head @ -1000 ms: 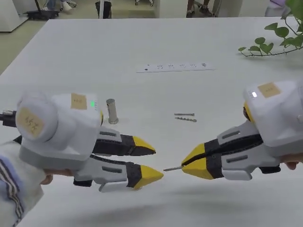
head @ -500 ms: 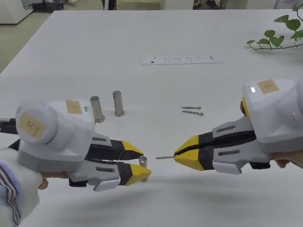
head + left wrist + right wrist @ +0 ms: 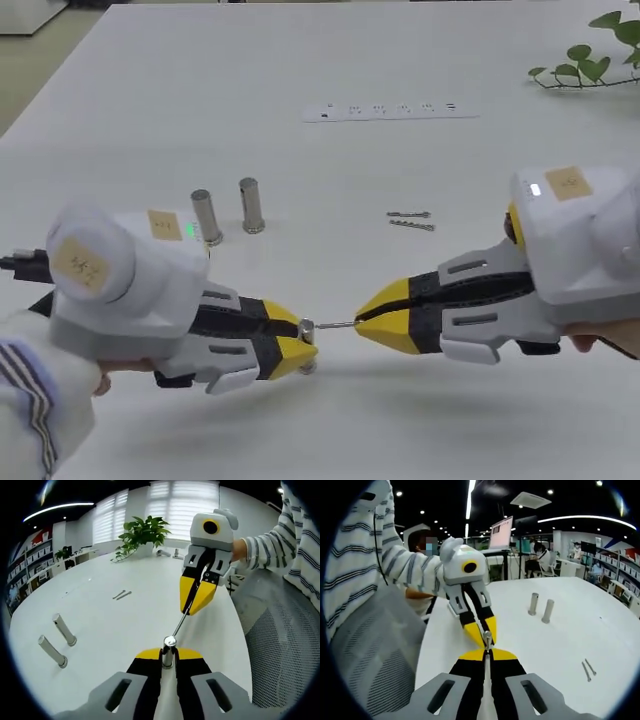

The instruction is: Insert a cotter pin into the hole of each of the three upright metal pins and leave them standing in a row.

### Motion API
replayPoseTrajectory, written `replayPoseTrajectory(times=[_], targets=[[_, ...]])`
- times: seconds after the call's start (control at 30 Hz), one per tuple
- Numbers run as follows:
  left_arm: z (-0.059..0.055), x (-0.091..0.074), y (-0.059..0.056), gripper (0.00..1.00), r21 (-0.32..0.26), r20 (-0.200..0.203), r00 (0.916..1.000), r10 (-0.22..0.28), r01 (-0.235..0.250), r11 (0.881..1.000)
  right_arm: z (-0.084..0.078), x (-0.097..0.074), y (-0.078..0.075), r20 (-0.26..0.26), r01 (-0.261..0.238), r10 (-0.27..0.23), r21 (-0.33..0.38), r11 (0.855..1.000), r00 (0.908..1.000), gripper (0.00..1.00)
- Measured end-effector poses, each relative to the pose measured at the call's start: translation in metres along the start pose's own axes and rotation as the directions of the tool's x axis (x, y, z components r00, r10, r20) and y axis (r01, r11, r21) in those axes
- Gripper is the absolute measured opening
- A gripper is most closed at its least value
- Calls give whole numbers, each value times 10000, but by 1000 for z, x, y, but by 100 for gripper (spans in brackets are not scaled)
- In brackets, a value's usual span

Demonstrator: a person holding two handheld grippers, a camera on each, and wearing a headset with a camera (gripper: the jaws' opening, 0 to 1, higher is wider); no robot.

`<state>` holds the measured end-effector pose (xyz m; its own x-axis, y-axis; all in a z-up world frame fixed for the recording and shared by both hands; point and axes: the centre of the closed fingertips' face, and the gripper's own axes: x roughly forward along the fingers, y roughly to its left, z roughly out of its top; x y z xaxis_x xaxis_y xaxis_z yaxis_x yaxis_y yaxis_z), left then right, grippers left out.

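At the left of the white surface two metal pins stand upright side by side, and in front of them the left claw is closed on a third metal pin. The right claw, its jaws pressed together, grips a cotter pin whose free tip reaches the top of this pin; I cannot tell if it is in the hole. Behind the right claw, two more cotter pins lie close together.

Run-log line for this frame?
left gripper shut on metal pin | right gripper shut on cotter pin, tip at pin top | two upright pins standing
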<state>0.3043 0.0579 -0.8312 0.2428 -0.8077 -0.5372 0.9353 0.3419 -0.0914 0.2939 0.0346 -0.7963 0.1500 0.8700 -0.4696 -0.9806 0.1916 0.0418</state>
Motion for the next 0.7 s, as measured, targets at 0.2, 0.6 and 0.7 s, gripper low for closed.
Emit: replayPoseTrajectory(times=[0.2,0.6,0.7], targets=[[-1,-1,-1,8,185,-15,9999,-118,118,9998,-1,3,-1,77,-68,67,77,9999,9999,4],[0,-3,-3,7,452,147,9998,-116,110,9989,-8,15,0,137,-185,181,341,9992,9997,4],[1,-2,-3,7,461,169,9997,-165,157,9988,-8,21,0,151,-184,178,405,9990,9997,4]])
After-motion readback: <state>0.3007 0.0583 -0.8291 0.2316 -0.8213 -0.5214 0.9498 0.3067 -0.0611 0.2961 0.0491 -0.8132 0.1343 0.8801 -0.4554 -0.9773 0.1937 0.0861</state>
